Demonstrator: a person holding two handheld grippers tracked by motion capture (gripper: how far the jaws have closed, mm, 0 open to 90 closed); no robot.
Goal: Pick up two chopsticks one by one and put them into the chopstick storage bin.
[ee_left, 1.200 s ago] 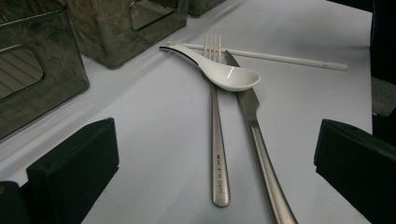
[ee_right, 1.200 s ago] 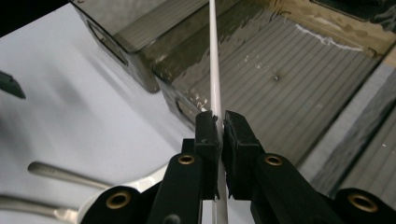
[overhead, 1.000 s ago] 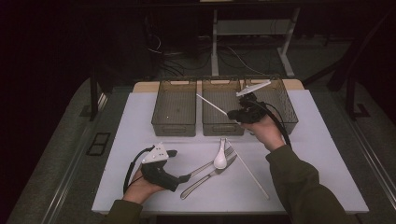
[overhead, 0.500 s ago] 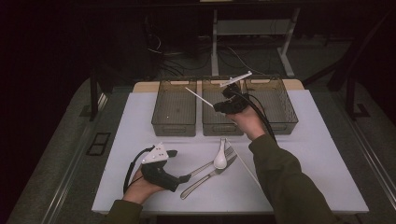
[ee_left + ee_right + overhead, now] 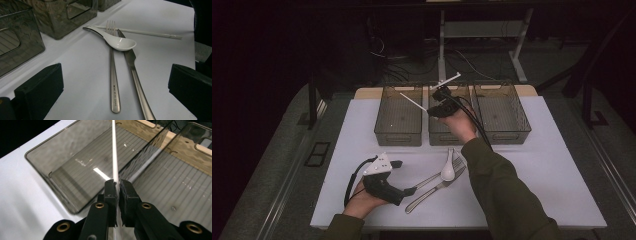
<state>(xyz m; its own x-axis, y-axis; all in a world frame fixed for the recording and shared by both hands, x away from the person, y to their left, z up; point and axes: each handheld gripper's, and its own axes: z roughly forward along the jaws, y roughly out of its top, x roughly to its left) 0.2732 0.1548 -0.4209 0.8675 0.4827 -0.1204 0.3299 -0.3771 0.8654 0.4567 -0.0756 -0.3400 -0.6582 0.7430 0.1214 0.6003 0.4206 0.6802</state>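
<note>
My right gripper is shut on a thin white chopstick, held above the wall between the left bin and the middle bin. In the right gripper view the chopstick runs up from the pinched pads over the left bin. My left gripper rests open on the white tabletop with nothing between its jaws. Just ahead of it lie a white spoon, a fork, a knife and a second chopstick.
Three smoked see-through bins stand in a row at the back of the table, the right bin beyond my right hand. Spoon, fork and knife lie at the front centre beside the sleeve.
My right gripper has carried the chopstick leftward, from over the middle and right bins to the edge between the left and middle bins. The left gripper has stayed put.
</note>
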